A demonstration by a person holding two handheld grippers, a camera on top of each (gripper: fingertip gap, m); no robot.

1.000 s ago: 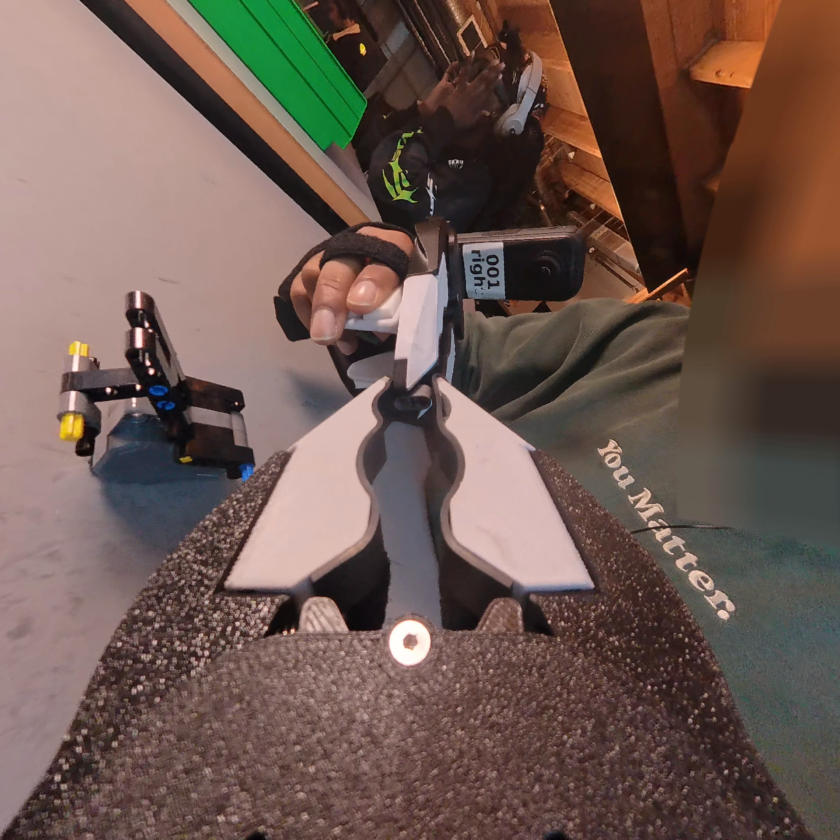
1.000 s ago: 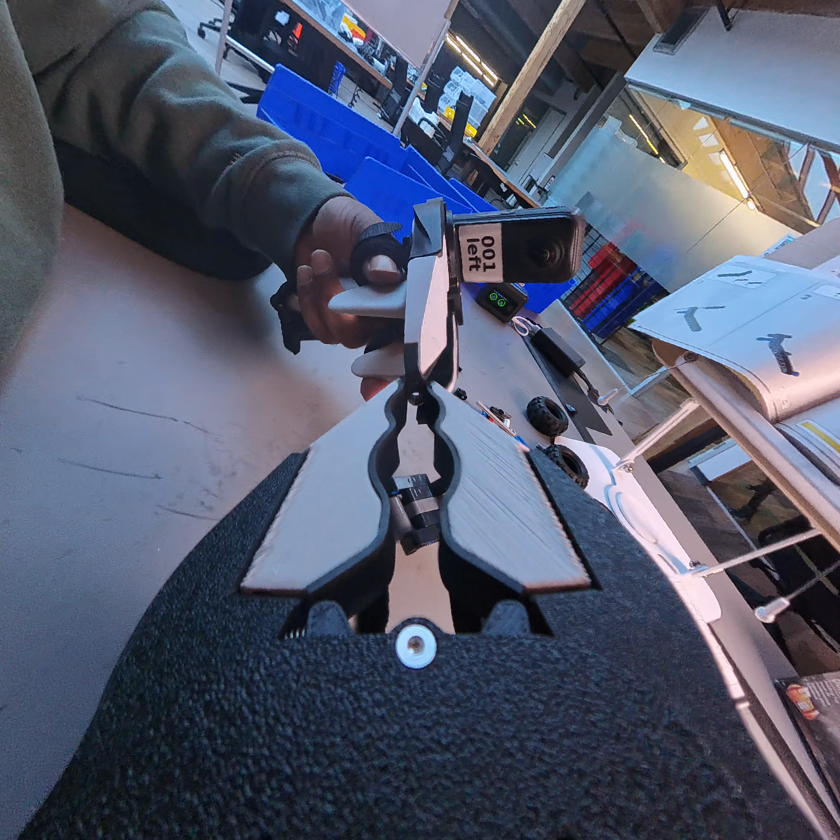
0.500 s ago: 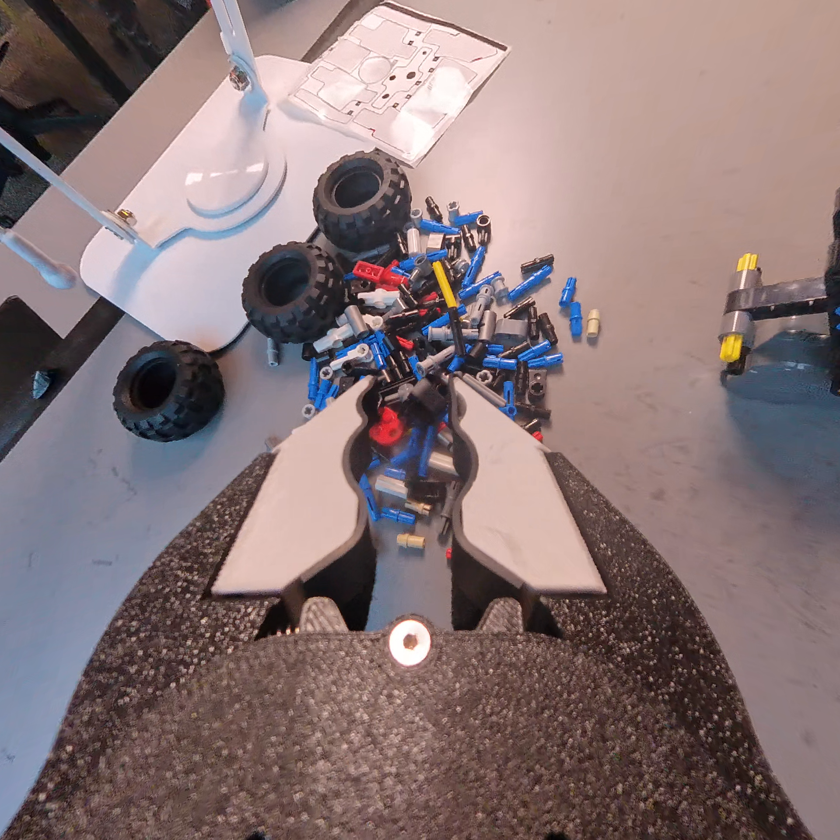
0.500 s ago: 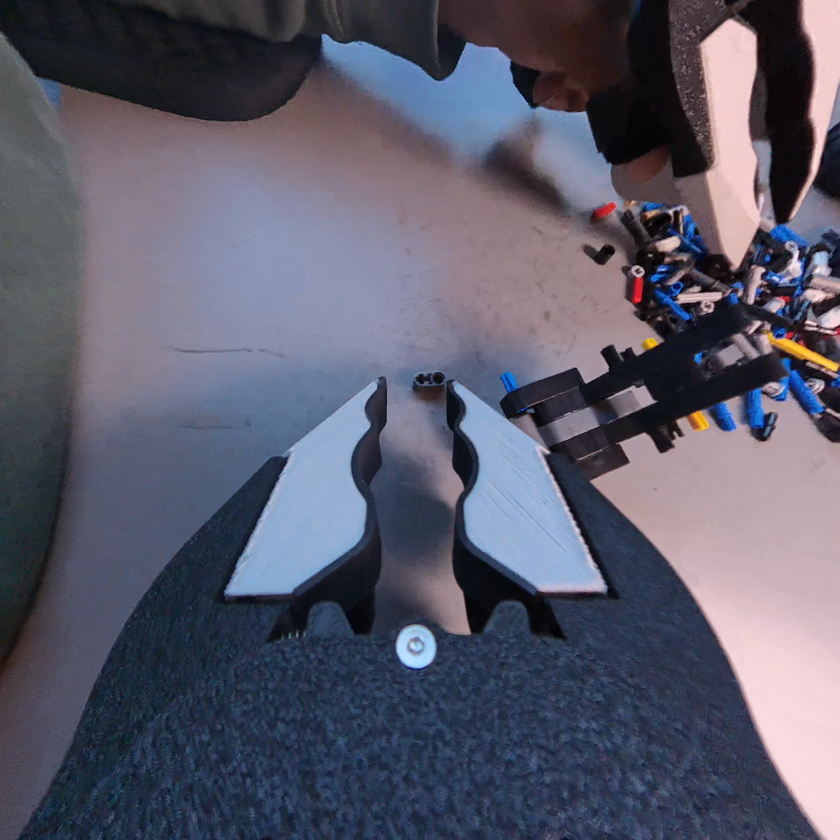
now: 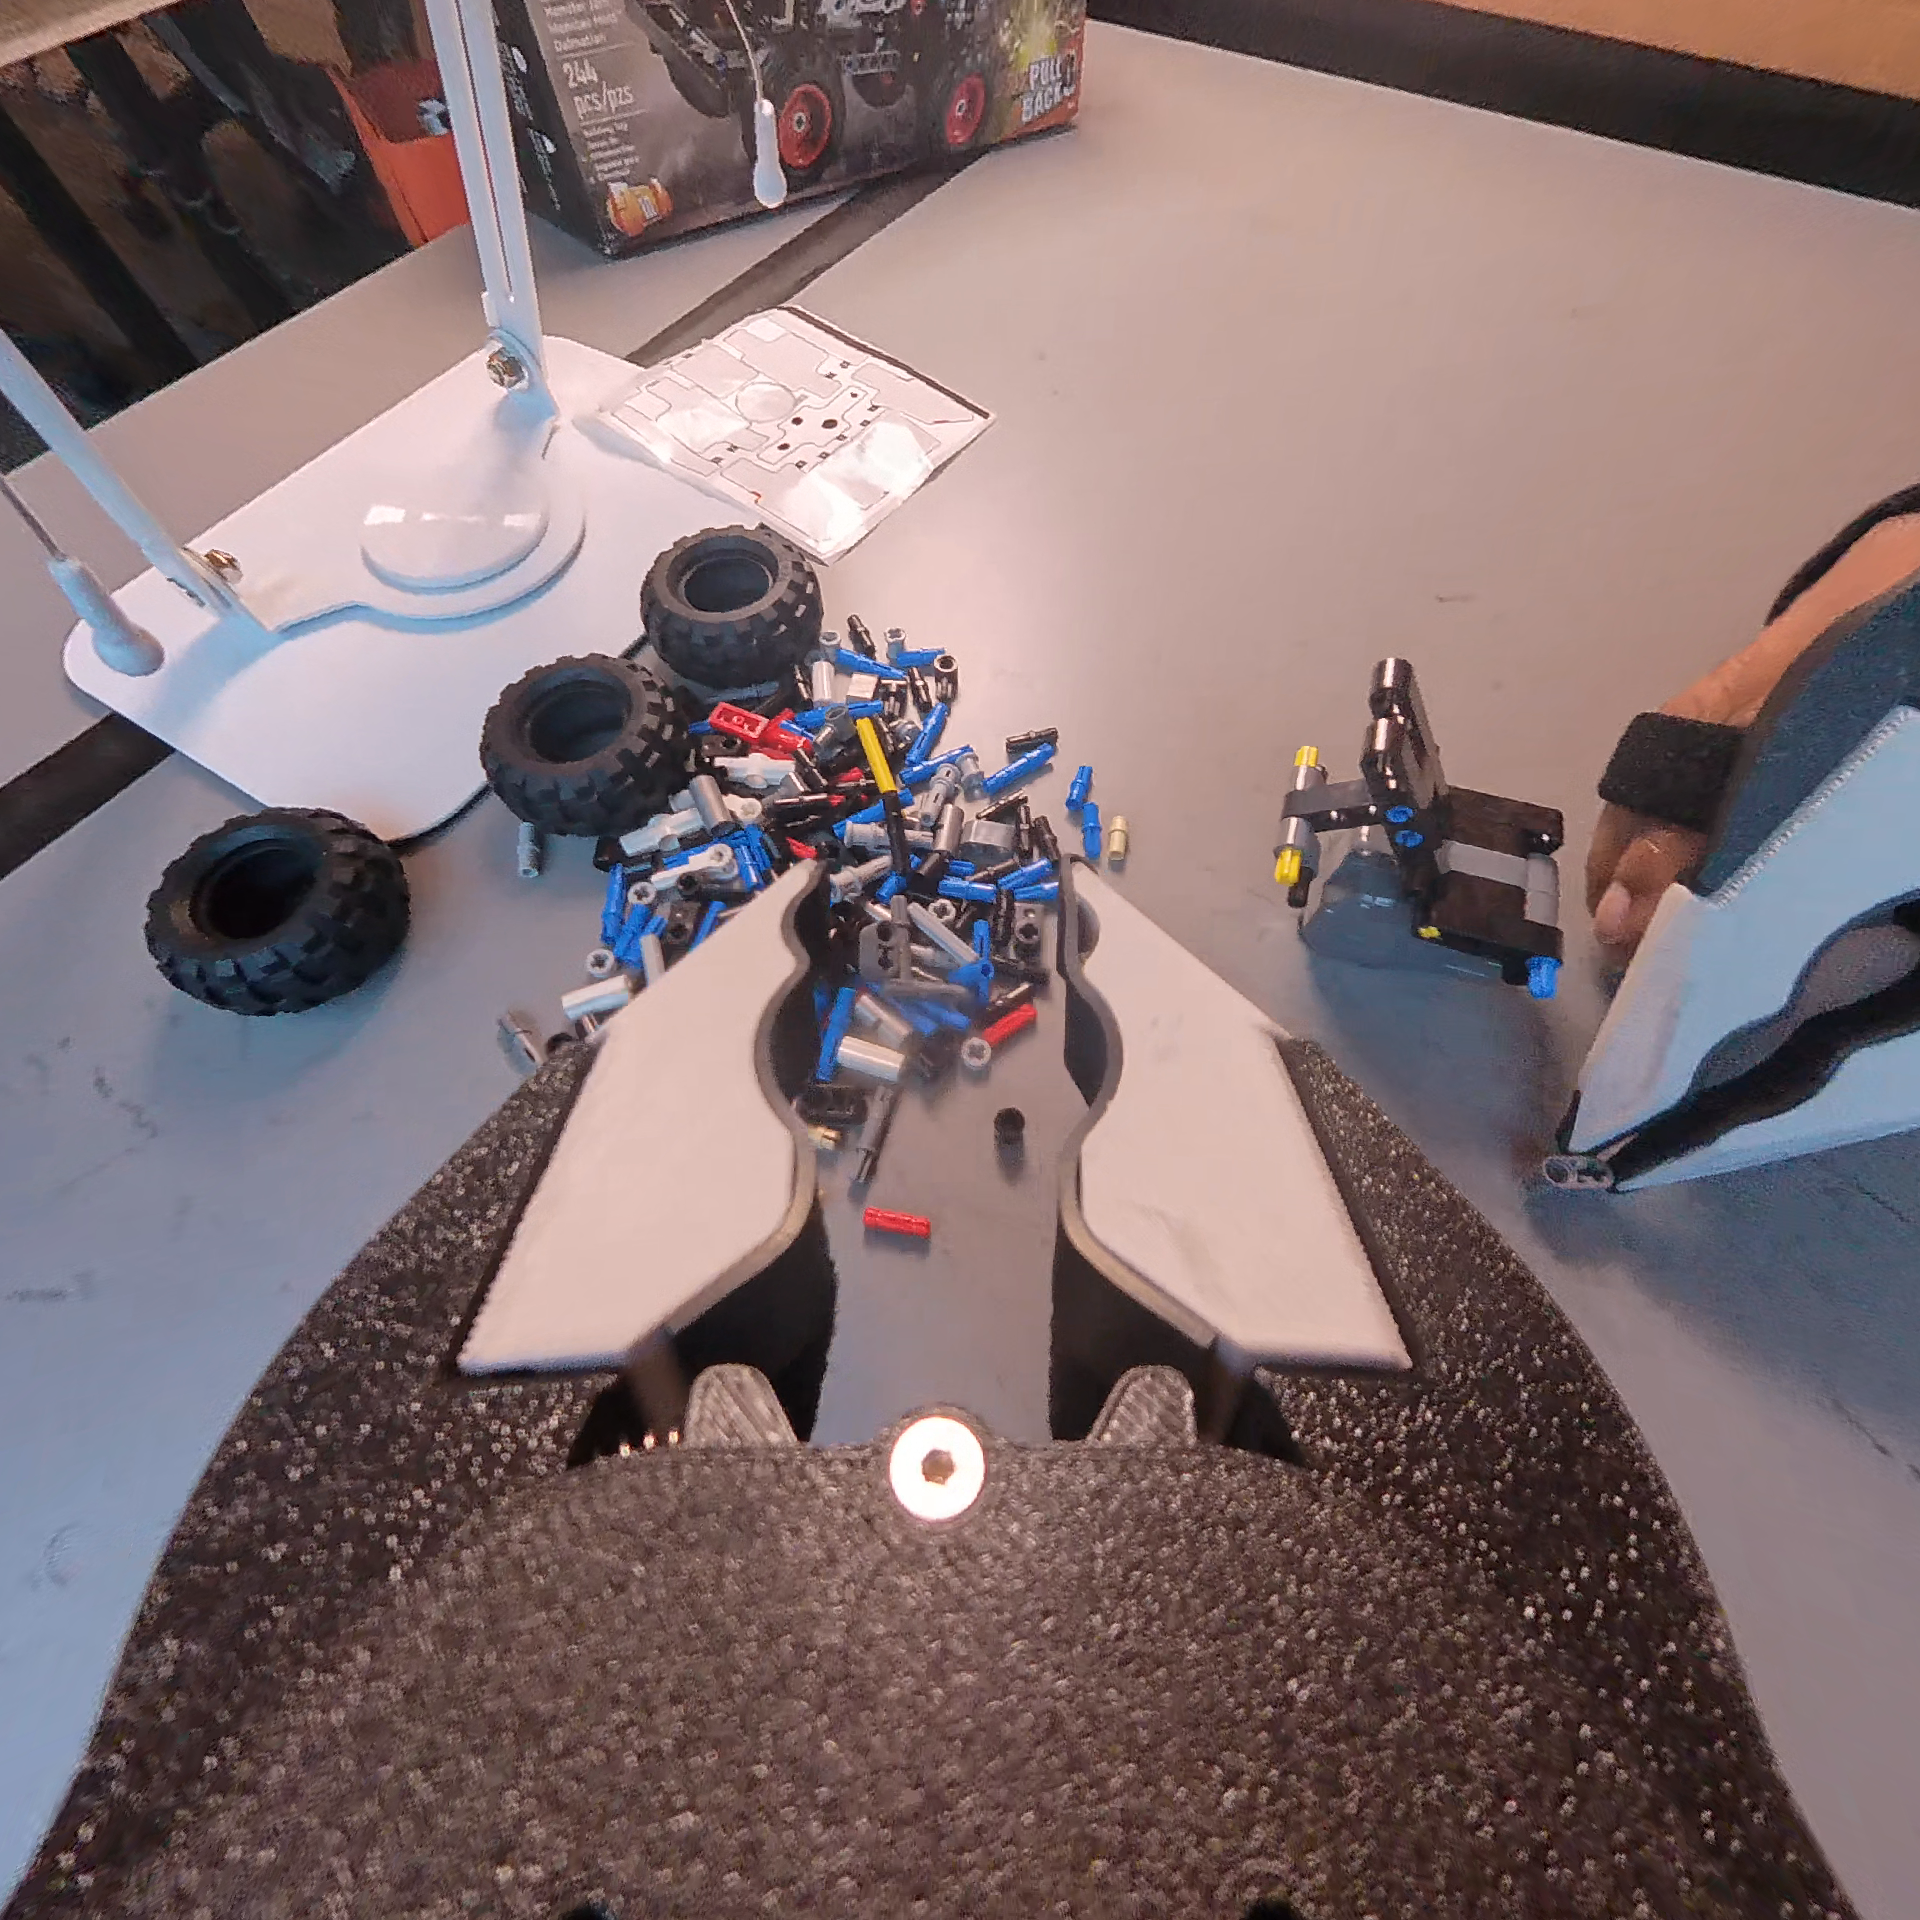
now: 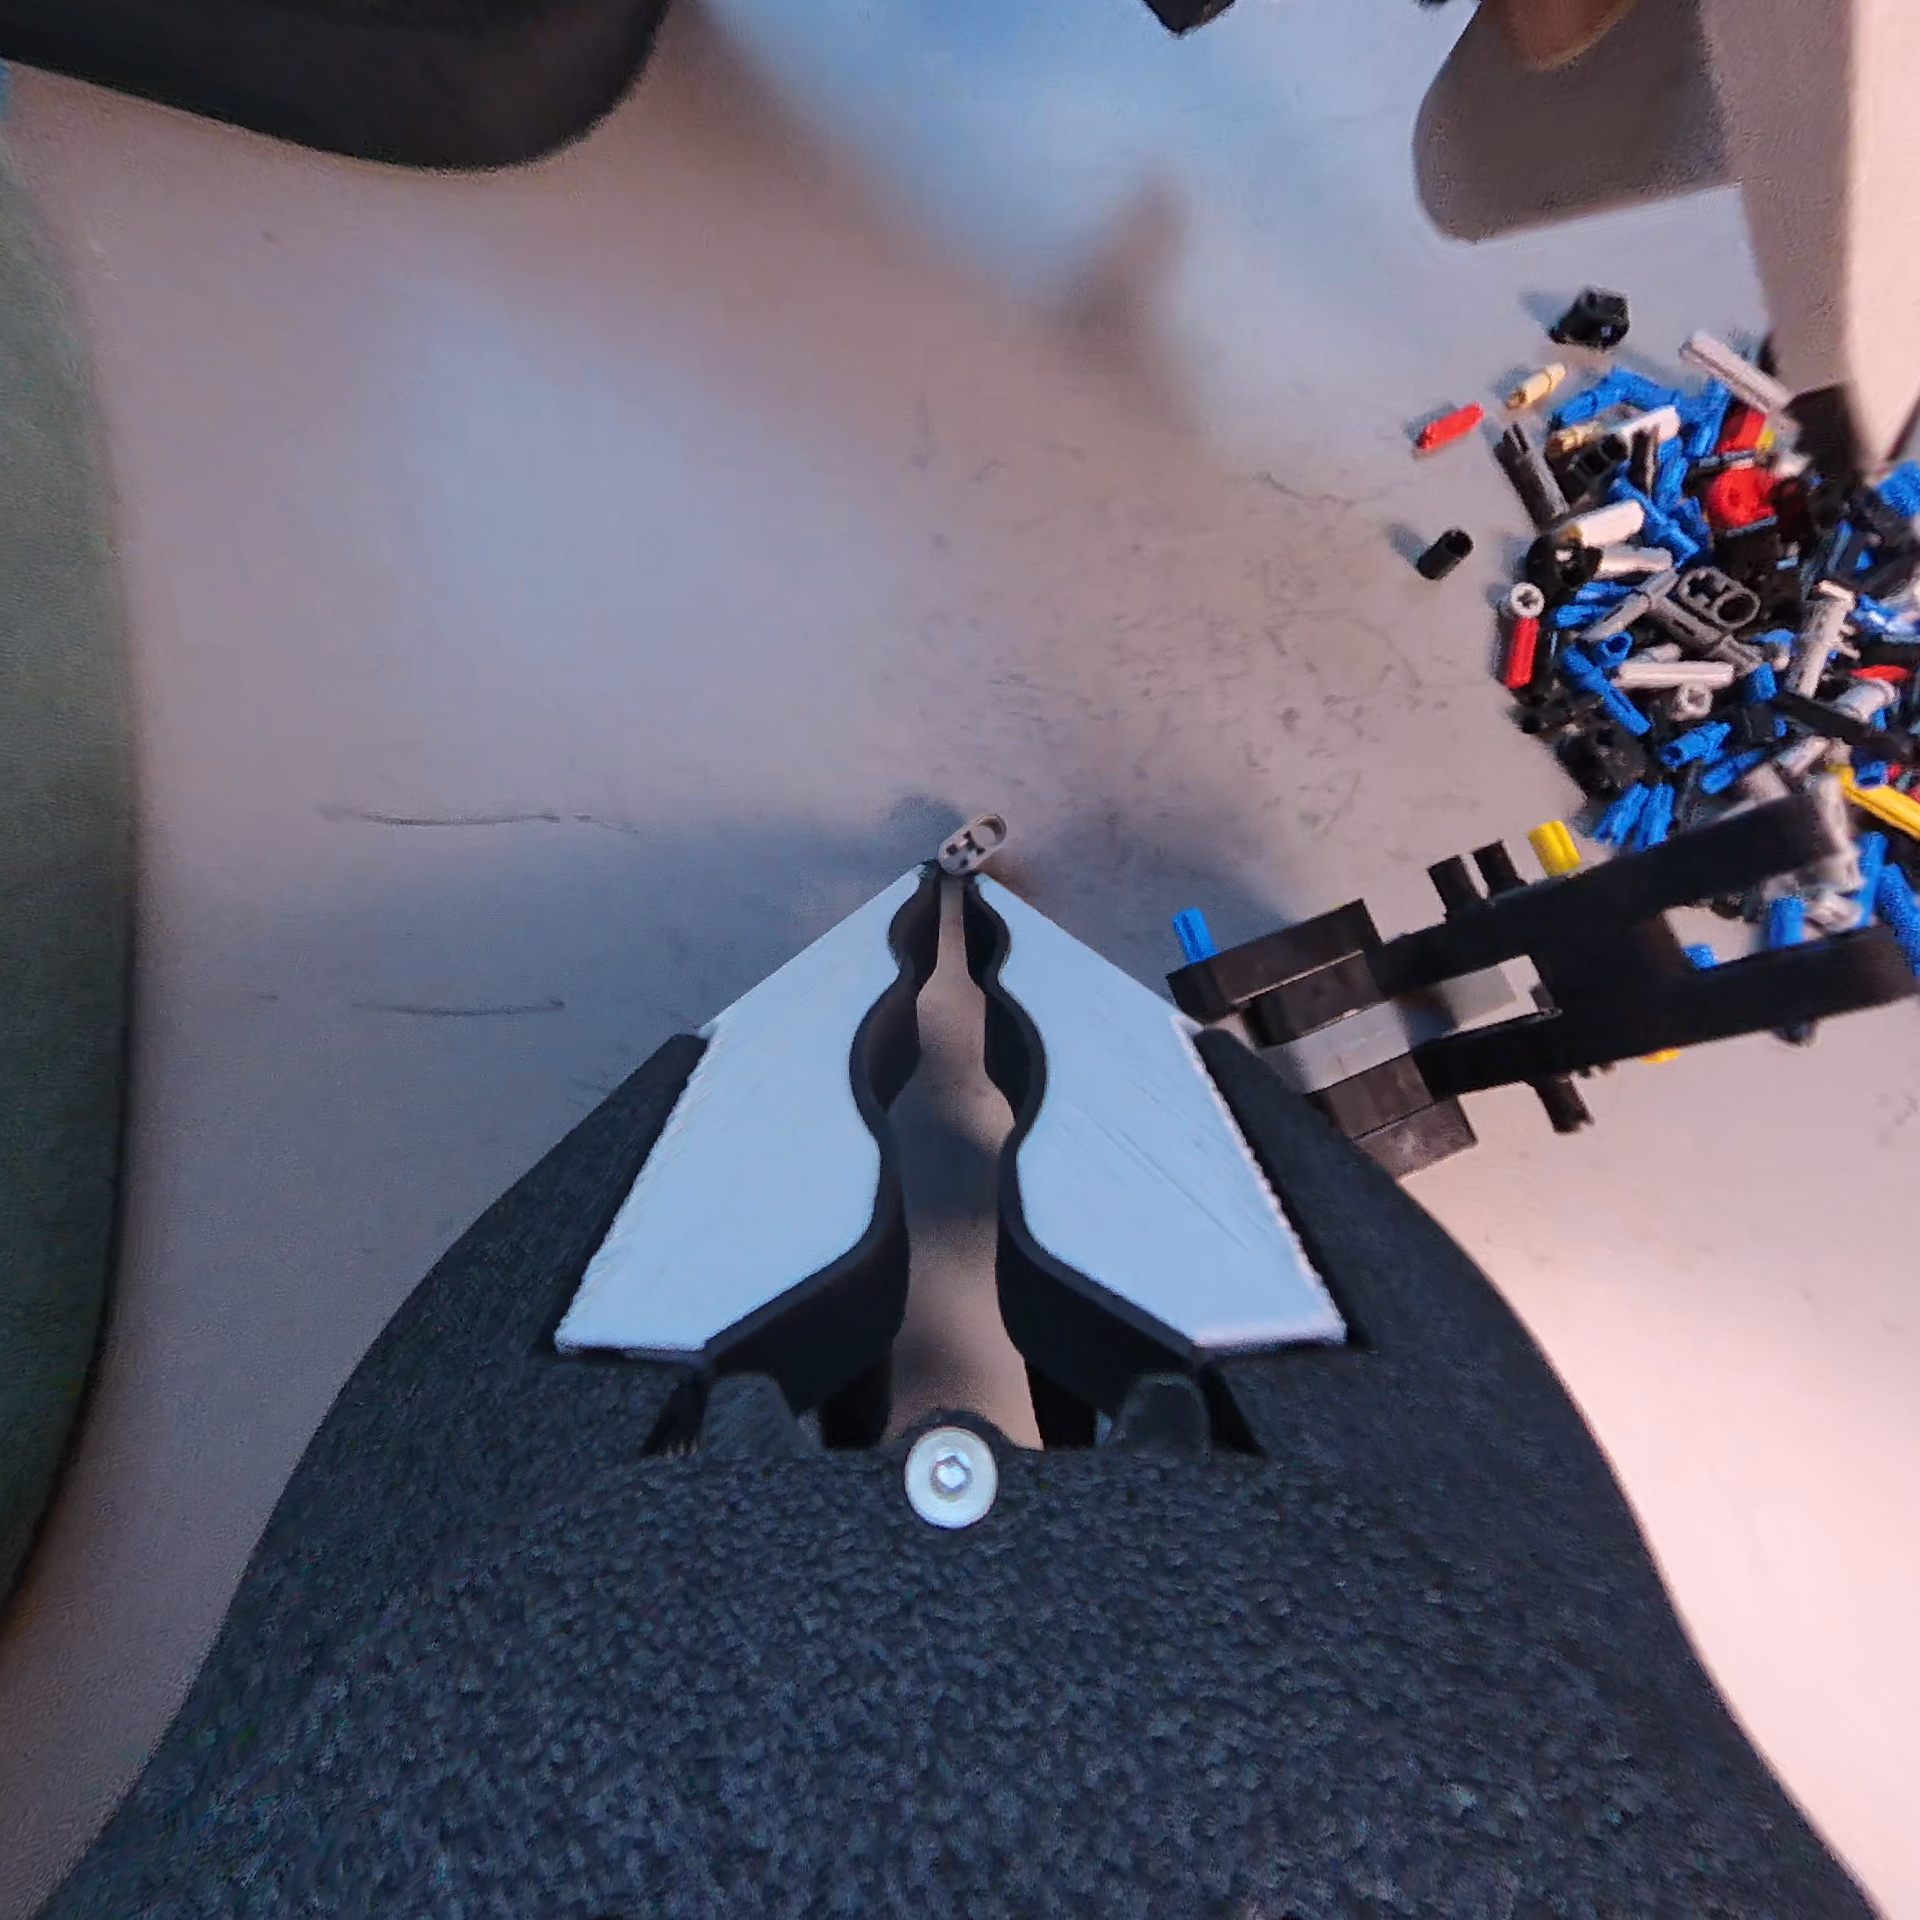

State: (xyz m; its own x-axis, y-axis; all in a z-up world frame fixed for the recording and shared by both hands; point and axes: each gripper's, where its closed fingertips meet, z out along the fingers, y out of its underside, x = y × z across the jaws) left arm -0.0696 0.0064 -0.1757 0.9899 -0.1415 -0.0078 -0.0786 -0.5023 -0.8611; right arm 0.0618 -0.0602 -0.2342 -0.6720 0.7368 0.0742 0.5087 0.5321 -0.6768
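My left gripper (image 5: 940,883) is open and empty, held above the near edge of a pile of small toy building parts (image 5: 883,821) in blue, black, grey and red. A half-built black and grey assembly (image 5: 1423,862) with yellow and blue pins stands to the right of the pile. My right gripper (image 6: 948,878) is shut on a small grey connector piece (image 6: 971,840) low at the table top. It also shows in the left wrist view (image 5: 1584,1158), with the piece (image 5: 1574,1171) at its tips. The assembly (image 6: 1455,1008) lies just right of it.
Three black tyres (image 5: 732,597) (image 5: 582,738) (image 5: 275,909) lie left of the pile. A white stand base (image 5: 312,644), a sticker sheet (image 5: 800,426) and a toy box (image 5: 790,104) sit behind. The pile (image 6: 1714,623) is at the far right in the right wrist view. A green sleeve (image 6: 52,727) is at the left.
My right gripper closed on the grey connector that lay between its open tips. My left gripper turned down to the pile, then drew back from it and opened wider.
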